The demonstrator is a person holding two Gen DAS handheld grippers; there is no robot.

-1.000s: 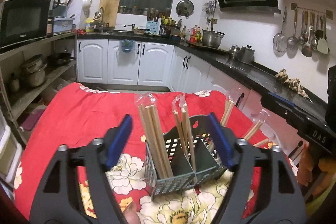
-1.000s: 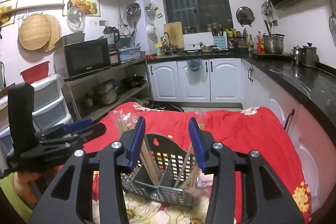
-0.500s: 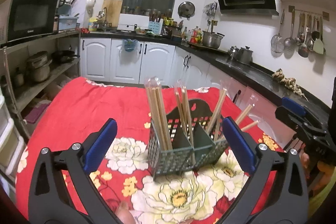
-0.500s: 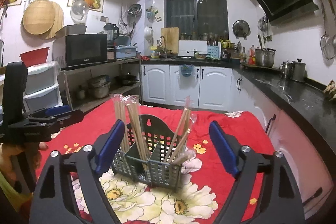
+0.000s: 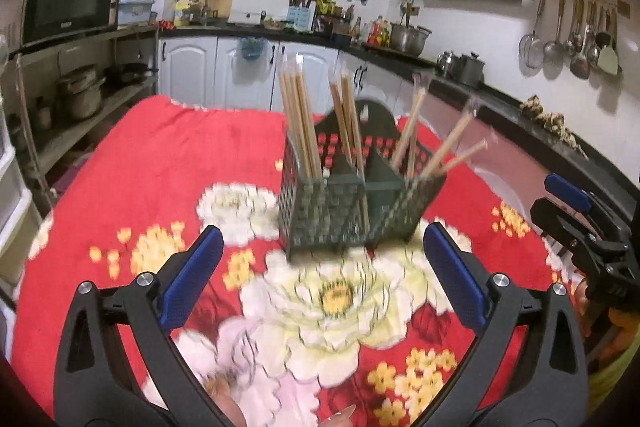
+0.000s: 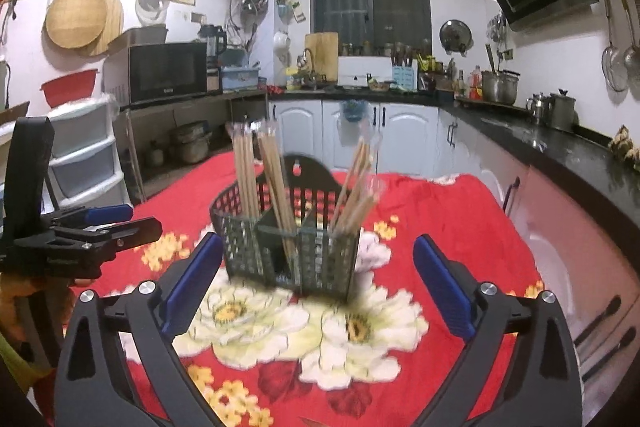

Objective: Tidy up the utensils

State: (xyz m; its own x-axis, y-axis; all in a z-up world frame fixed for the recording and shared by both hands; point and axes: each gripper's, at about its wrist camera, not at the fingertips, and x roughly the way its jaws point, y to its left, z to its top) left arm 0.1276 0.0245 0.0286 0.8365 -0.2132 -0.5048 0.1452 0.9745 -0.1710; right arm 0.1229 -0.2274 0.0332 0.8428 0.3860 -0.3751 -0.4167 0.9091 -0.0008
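A dark green perforated utensil caddy (image 5: 344,211) stands on the red floral tablecloth (image 5: 160,163). It holds several bundles of wrapped wooden chopsticks (image 5: 298,123) upright in its compartments. It also shows in the right wrist view (image 6: 288,251) with the chopsticks (image 6: 276,179). My left gripper (image 5: 324,275) is open and empty, just short of the caddy. My right gripper (image 6: 320,283) is open and empty, also short of the caddy. The right gripper (image 5: 576,223) shows at the right edge of the left wrist view, and the left gripper (image 6: 88,231) at the left of the right wrist view.
Black kitchen counters (image 6: 560,147) with pots run along the right. White cabinets (image 5: 224,71) stand behind the table. A shelf with a microwave (image 6: 164,71) and plastic drawers (image 6: 84,155) stands at the left. The tablecloth spreads around the caddy.
Both grippers have opened wide and drawn back from the caddy. The caddy now stands alone on the cloth, farther from both cameras.
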